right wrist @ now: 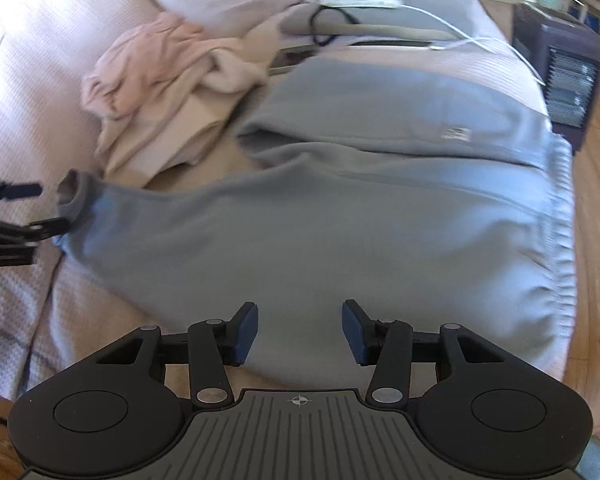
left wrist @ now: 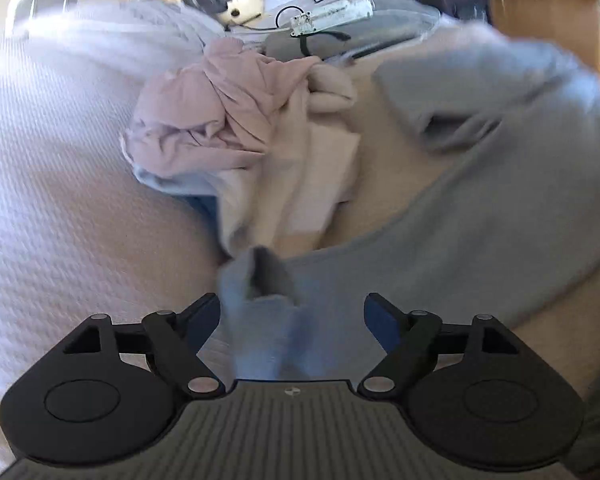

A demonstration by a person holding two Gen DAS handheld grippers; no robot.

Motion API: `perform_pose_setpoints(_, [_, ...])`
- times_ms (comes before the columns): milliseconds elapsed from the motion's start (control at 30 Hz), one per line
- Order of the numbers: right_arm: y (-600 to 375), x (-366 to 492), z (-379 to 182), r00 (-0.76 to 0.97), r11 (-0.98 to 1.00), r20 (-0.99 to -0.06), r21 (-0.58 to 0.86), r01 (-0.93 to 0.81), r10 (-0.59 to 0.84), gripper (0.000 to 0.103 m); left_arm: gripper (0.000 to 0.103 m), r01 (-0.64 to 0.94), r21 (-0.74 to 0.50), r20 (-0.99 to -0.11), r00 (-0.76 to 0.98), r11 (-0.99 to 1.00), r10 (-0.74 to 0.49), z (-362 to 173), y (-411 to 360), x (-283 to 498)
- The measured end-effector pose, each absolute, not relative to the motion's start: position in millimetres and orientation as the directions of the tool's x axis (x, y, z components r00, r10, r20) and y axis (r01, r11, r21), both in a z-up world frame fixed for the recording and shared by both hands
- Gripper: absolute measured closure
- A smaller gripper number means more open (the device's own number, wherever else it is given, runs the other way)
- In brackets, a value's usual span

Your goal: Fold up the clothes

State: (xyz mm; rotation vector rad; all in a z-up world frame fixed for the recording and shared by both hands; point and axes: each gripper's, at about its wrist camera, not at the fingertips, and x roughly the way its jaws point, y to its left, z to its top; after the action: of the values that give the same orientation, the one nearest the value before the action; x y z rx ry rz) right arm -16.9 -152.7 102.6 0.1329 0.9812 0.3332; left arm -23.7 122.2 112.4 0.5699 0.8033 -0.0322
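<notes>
Bed point(right wrist: 28, 80), white textured cover, fills both views. Grey sweatpants point(right wrist: 340, 200) are spread across it, centre to 3 o'clock in the right wrist view, waistband point(right wrist: 556, 216) bunched at 3 o'clock near the bed edge, one leg run out toward 9 o'clock. Pink and cream clothes pile point(left wrist: 228, 120) is heaped at 11 o'clock, just beside the sweatpants, unfolded. Cables and a white device point(left wrist: 332, 14) are seen at 12 o'clock, well apart from the work. Leg cuff point(left wrist: 260, 280) is seen standing up between the left gripper point(left wrist: 292, 312) jaws, which are spread wide; pads not pressed on it, so it is judged released or not yet taken. Right gripper point(right wrist: 300, 332) is part open over the grey fabric at 6 o'clock, nothing clamped. Step judged: sweatpants being laid out flat before the first fold; blur makes finer detail unreadable. Next move calls for the cuff to be pinched and the leg carried over toward the waistband, fabric kept flat.
</notes>
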Motion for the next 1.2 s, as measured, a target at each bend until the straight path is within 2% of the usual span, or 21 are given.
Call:
perform_pose_setpoints(67, [-150.1, -20.6, 102.3, 0.505, 0.941, -0.795, 0.262, -0.215, 0.337, 0.055, 0.027, 0.254, 0.474, -0.695, 0.696, 0.843, 0.181, 108.0, 128.4, -15.8])
perform_pose_setpoints(100, [-150.6, -22.4, 101.4, 0.502, 0.942, -0.798, 0.264, -0.208, 0.334, 0.055, 0.033, 0.262, 0.461, -0.705, 0.688, 0.848, 0.171, 105.0, 131.1, -12.2])
perform_pose_setpoints(167, [-154.1, -25.2, 99.0, 0.494, 0.945, -0.806, 0.267, -0.19, 0.327, 0.055, 0.084, 0.276, 0.411, -0.739, 0.659, 0.869, 0.141, 96.8, 137.5, -3.0])
perform_pose_setpoints(200, [-156.7, -26.4, 97.3, 0.491, 0.948, -0.811, 0.265, -0.175, 0.318, 0.055, 0.089, 0.275, 0.369, -0.76, 0.639, 0.888, 0.119, 92.8, 141.7, 2.0])
perform_pose_setpoints(300, [-163.2, -28.0, 97.0, 0.493, 0.952, -0.815, 0.265, -0.15, 0.304, 0.055, 0.092, 0.284, 0.231, -0.785, 0.62, 0.931, 0.006, 98.6, 145.6, 6.6])
perform_pose_setpoints(433, [-169.5, -28.8, 101.7, 0.504, 0.943, -0.799, 0.306, -0.131, 0.329, 0.055, 0.093, 0.394, 0.08, -0.768, 0.61, 0.915, -0.196, 124.0, 122.3, 6.5])
perform_pose_setpoints(533, [-179.8, -28.2, 105.7, 0.517, 0.873, -0.724, 0.477, -0.102, 0.457, 0.055, 0.093, 0.507, -0.008, -0.729, 0.587, 0.862, -0.352, 142.3, 90.3, 5.0])
perform_pose_setpoints(633, [-188.7, -30.1, 111.2, 0.542, 0.823, -0.668, 0.563, -0.08, 0.509, 0.052, 0.093, 0.6, -0.033, -0.688, 0.566, 0.799, -0.454, 149.8, 47.9, 6.7])
perform_pose_setpoints(867, [-222.3, -62.4, 120.0, 0.588, 0.885, -0.721, 0.465, 0.02, 0.366, 0.048, 0.093, 0.765, -0.072, -0.646, 0.453, 0.64, -0.614, 156.1, -46.7, 19.8])
perform_pose_setpoints(1133, [-255.5, -90.0, 107.2, 0.604, 0.874, -0.742, 0.462, 0.149, 0.289, 0.048, 0.093, 0.867, -0.062, -0.645, 0.343, 0.494, -0.683, 149.7, -126.2, 16.6])
perform_pose_setpoints(1200, [-257.4, -91.0, 104.5, 0.6, 0.874, -0.746, 0.462, 0.152, 0.289, 0.047, 0.089, 0.879, -0.08, -0.648, 0.313, 0.47, -0.695, 141.1, -140.0, 18.6])
